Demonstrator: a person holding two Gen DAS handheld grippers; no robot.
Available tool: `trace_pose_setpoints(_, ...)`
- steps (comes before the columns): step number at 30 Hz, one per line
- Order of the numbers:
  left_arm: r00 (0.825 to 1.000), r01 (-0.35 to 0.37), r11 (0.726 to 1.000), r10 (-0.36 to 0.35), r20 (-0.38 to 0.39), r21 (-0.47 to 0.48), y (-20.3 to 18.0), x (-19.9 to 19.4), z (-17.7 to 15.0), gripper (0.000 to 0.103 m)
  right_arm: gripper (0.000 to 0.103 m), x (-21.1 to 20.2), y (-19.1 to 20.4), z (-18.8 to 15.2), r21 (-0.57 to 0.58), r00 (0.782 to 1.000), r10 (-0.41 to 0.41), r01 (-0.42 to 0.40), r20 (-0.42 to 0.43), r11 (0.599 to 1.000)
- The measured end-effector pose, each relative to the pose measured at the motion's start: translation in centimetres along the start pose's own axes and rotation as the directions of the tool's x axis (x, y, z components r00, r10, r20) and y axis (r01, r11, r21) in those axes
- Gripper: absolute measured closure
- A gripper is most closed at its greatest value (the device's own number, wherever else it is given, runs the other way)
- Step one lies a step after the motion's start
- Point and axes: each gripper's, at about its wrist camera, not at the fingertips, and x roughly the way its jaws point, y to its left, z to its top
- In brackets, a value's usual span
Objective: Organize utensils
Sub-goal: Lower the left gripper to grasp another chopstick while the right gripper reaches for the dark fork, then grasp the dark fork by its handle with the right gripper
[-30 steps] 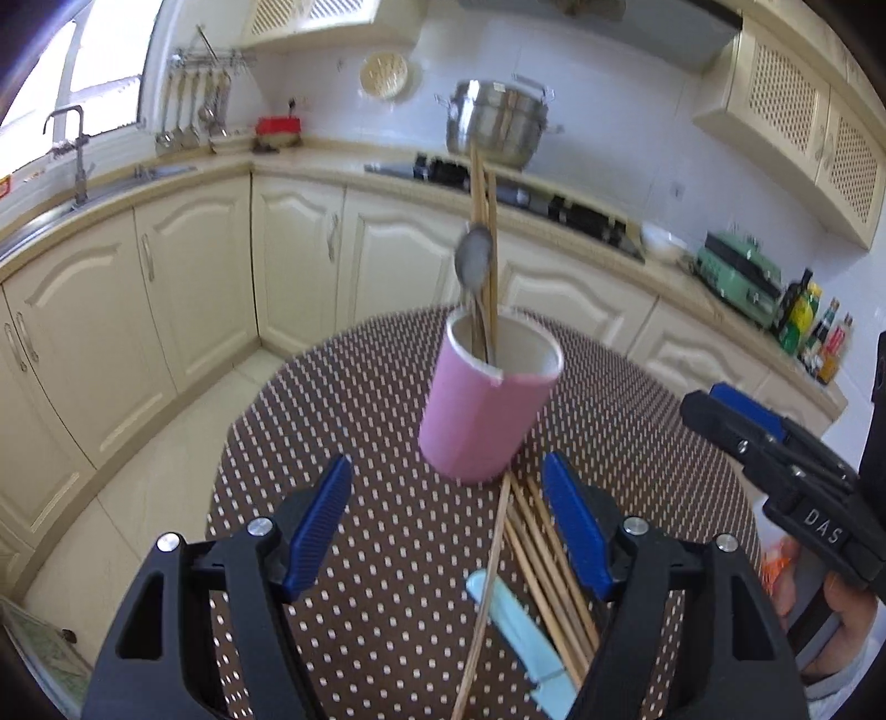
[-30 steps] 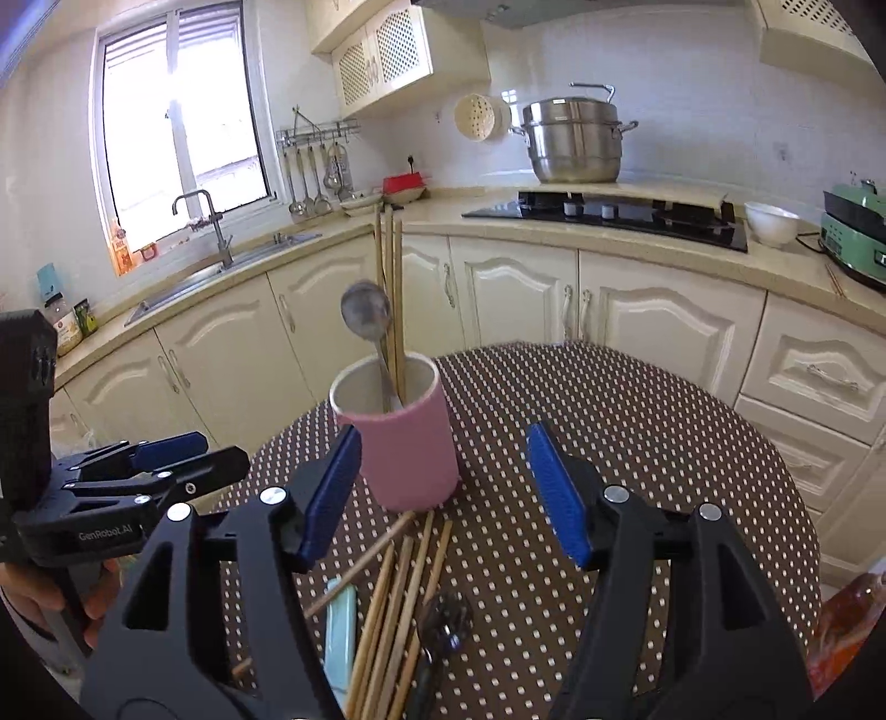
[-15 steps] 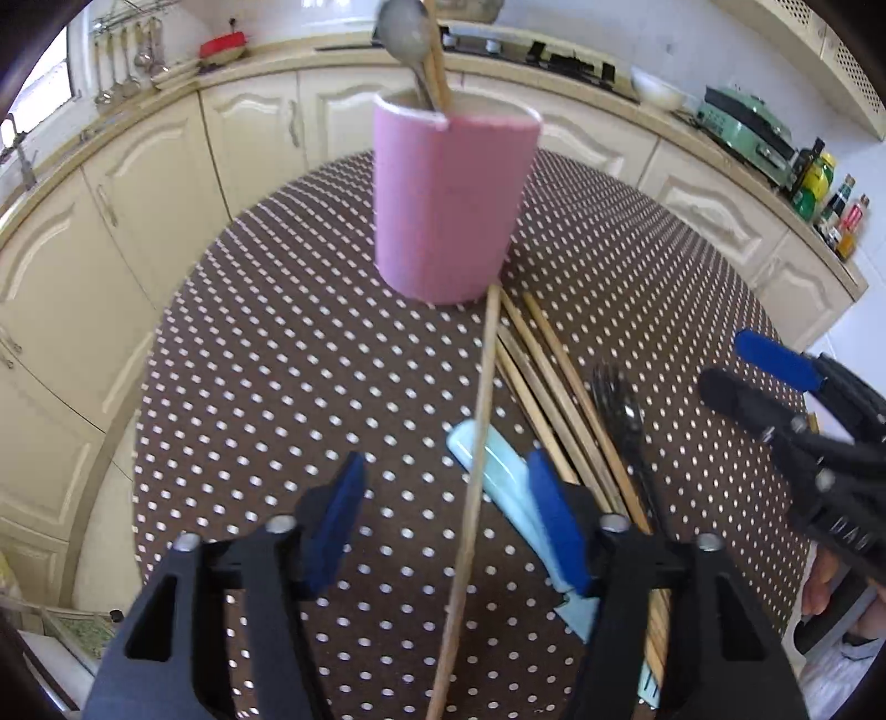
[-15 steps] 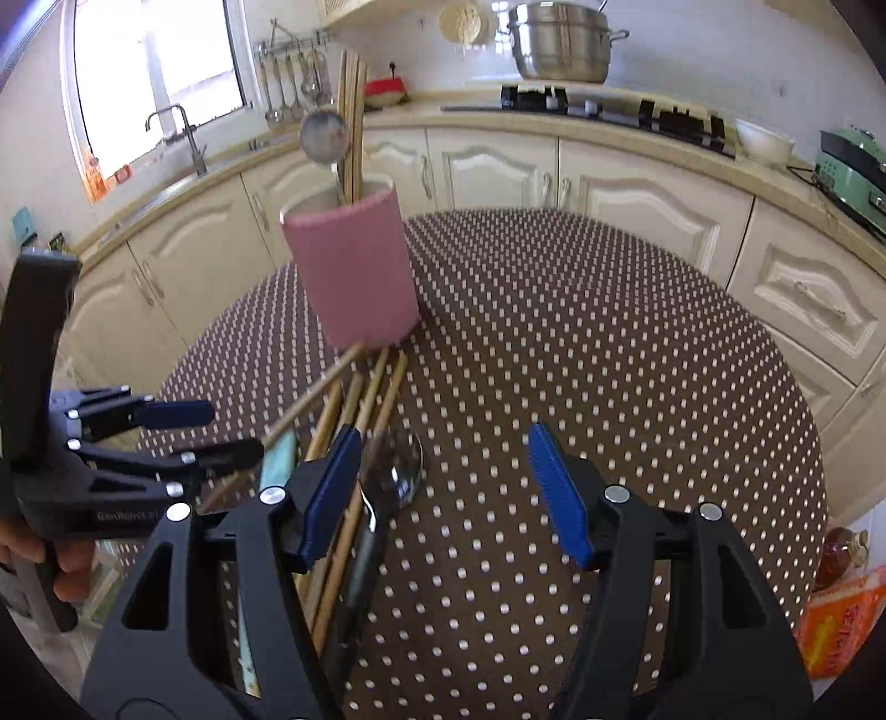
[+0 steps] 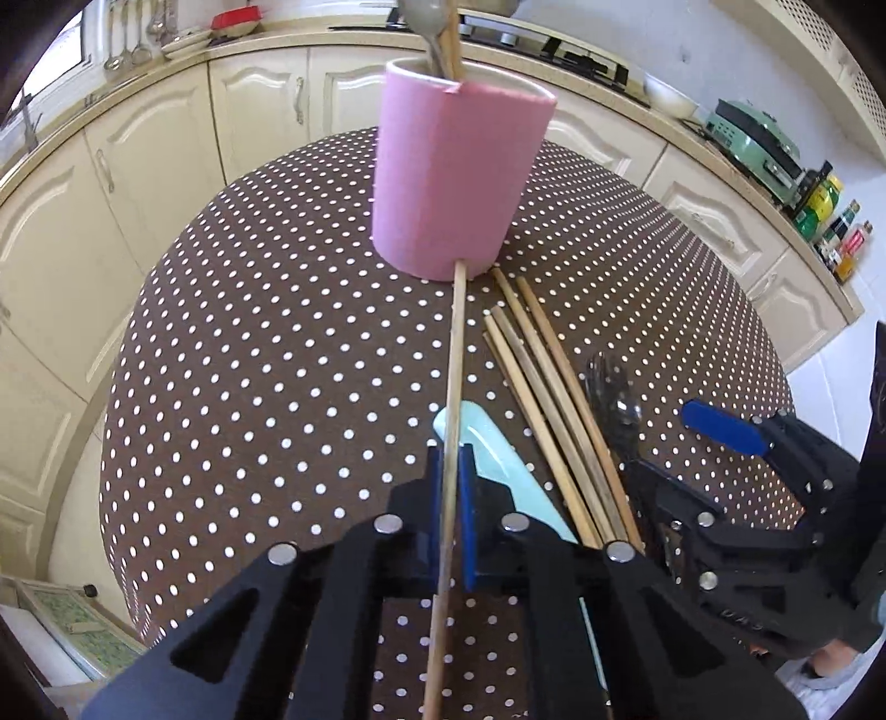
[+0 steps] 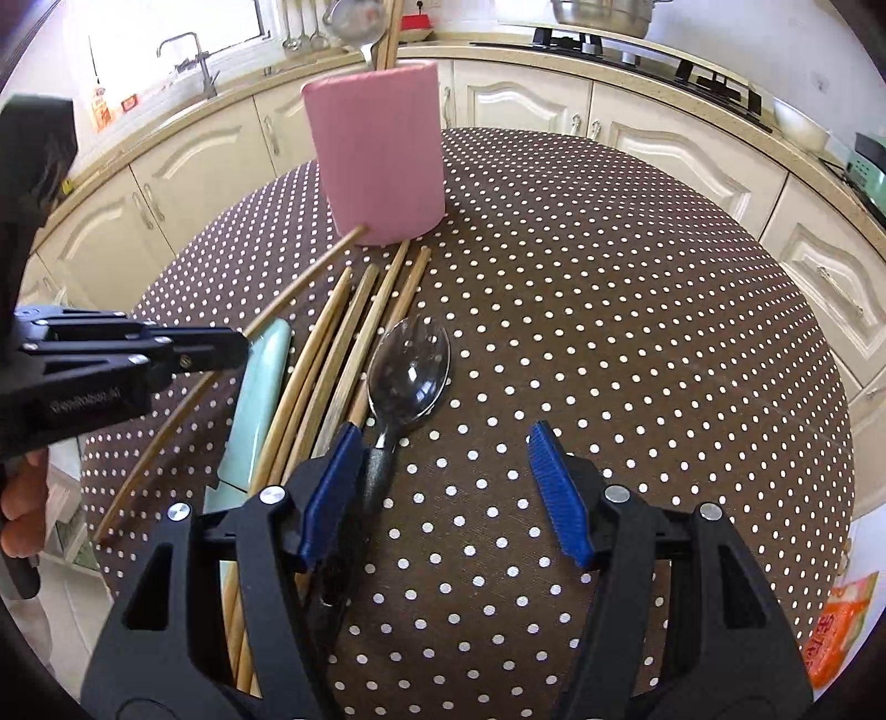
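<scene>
A pink cup (image 5: 459,177) stands on the brown dotted table (image 5: 266,376) with a spoon and chopsticks upright in it. My left gripper (image 5: 451,459) is shut on a single wooden chopstick (image 5: 455,354) whose far tip touches the cup's base. Beside it lie a pale green utensil (image 5: 498,459), several chopsticks (image 5: 554,399) and a dark spoon (image 5: 620,410). In the right wrist view my right gripper (image 6: 443,465) stands open low over the table, its left finger beside the handle of the dark spoon (image 6: 410,371), right of the chopsticks (image 6: 343,343), the pink cup (image 6: 382,160) behind.
Cream kitchen cabinets (image 5: 138,166) and a counter curve around the table. A hob (image 6: 637,52) and pot sit on the counter behind. An orange packet (image 6: 836,626) lies beyond the table's right edge. The right half of the table (image 6: 637,332) carries no objects.
Both grippers have come down toward the table. The left one has shut its jaws on the single chopstick. The right one stays open and now sits by the dark spoon.
</scene>
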Motion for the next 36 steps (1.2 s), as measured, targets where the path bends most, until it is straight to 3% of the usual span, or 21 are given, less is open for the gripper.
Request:
trace_pose_setpoints(6, 0.999, -0.039, 0.996, 0.042, 0.033, -0.086, 2.0, -1.8, -1.3, 0.098, 0.041, -0.1, -0.2, 0.0, -0.017, 0.999, 0.000, 0.000, -0.034, 1.000)
trace_pose_setpoints(12, 0.992, -0.124, 0.982, 0.123, -0.014, -0.141, 2.8, -1.8, -1.9, 0.098, 0.043, 0.4, -0.2, 0.8, -0.098, 0.991, -0.012, -0.002, -0.137, 0.995)
trace_pose_setpoints(14, 0.992, -0.125, 0.981, 0.121, -0.032, -0.147, 2.8, -1.4, -1.8, 0.097, 0.052, 0.4, -0.1, 1.2, -0.109, 0.986, 0.009, -0.027, -0.165, 0.994)
trace_pose_setpoints(16, 0.991, -0.135, 0.981, 0.131, -0.041, -0.139, 2.7, -1.3, -1.4, 0.097, 0.073, 0.5, 0.0, 1.6, -0.127, 0.982, 0.008, -0.032, -0.186, 0.991)
trace_pose_setpoints(21, 0.985, -0.147, 0.985, 0.137, -0.104, -0.095, 2.5, -0.3, 0.4, 0.097, 0.089, 1.1, -0.1, 2.8, -0.129, 0.974, 0.034, -0.065, -0.225, 0.989)
trace_pose_setpoints(26, 0.982, -0.127, 0.990, 0.117, -0.147, -0.058, 2.4, 0.5, 2.2, 0.097, 0.091, 1.4, -0.7, 3.4, -0.109, 0.973, 0.060, -0.086, -0.222, 0.990)
trace_pose_setpoints(32, 0.994, -0.075, 0.993, 0.067, -0.088, -0.087, 3.2, 0.0, 1.9, 0.098, 0.091, 1.1, -1.6, 3.6, -0.060, 0.981, 0.097, -0.108, -0.171, 0.992)
trace_pose_setpoints(36, 0.999, -0.012, 0.994, 0.016, 0.029, -0.112, 3.5, -2.1, 1.3, 0.098, 0.091, -0.8, -2.6, 4.1, -0.009, 0.985, 0.150, -0.152, -0.080, 0.988)
